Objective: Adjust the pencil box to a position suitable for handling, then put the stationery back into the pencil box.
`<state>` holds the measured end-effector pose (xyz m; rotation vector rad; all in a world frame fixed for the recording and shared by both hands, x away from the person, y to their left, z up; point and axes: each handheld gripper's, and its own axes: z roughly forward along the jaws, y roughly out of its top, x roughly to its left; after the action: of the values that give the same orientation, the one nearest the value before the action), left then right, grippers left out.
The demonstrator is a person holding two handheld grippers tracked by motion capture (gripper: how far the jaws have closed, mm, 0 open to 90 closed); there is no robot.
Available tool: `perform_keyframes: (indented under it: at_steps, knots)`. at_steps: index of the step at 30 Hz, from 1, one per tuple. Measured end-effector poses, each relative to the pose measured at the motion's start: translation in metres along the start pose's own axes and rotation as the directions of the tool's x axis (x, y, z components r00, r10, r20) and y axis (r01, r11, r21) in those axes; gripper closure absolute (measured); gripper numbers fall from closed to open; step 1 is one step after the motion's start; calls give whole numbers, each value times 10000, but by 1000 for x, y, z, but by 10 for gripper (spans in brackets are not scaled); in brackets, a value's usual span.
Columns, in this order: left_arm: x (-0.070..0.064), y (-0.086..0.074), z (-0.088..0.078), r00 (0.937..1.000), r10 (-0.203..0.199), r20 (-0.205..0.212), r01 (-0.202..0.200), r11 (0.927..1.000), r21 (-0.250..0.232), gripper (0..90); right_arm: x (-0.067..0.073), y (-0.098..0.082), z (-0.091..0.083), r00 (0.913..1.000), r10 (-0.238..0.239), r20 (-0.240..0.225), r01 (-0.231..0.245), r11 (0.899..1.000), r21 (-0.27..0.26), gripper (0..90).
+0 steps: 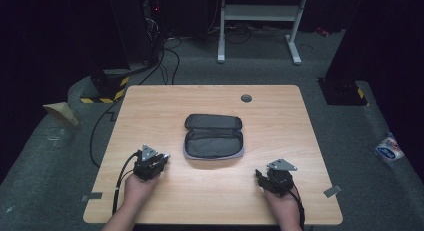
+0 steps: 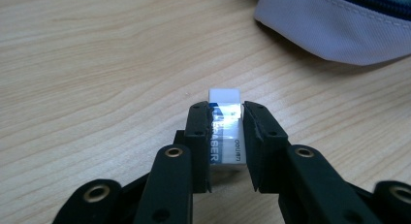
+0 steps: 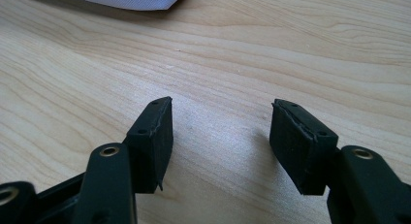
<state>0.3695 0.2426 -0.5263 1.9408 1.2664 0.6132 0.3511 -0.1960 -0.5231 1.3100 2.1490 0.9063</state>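
Left tongs [image 2: 227, 112]: clamped tight on white eraser [image 2: 226, 132], low over wood table [image 1: 150, 106], near front-left.
Pouch [image 1: 214, 136]: grey, unzipped, lying open mid-table, between both tongs.
Right tongs [image 3: 220, 136]: jaws wide apart, gripping nothing, front-right.

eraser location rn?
Clamped in the left gripper, per the left gripper view: eraser over bare table, short of the open pencil case.

The table [image 1: 300, 141] is matt, pale wood grain. The pouch [image 1: 214, 136] is woven cloth. The eraser [image 2: 225, 132] wears a glossy sleeve between matt black plastic jaws.
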Motion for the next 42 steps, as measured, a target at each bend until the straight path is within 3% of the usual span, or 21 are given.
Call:
perform_keyframes:
  at_steps: [5,12,18,22,23,30,42]
  knots:
    - [2,-1,-2,9998,-202,40,203,9996,-196,728,-1,0,0,10000,16,-32,-15,10000,8,412]
    - [-1,-1,-3,9999,76,-86,-80,9988,-485,728,0,0,0,10000,70,-57,-70,10000,25,412]
    - [0,4,-11,10000,-58,-37,54,9963,-853,727,-1,1,1,9999,112,-105,-112,9999,39,414]
    - [-3,5,-14,10000,57,21,-55,9955,-944,728,-1,1,1,9999,108,-109,-108,9999,39,414]
    - [-5,8,-16,9999,52,95,-41,9934,-1142,727,-1,1,1,9999,119,-122,-118,9999,42,414]
    - [-8,13,-20,9996,-57,266,92,9912,-1324,727,-1,1,1,9999,119,-105,-119,9999,35,413]
    - [-14,22,-33,9986,87,525,14,9818,-1901,726,-3,1,1,9994,211,-272,-209,9998,77,401]
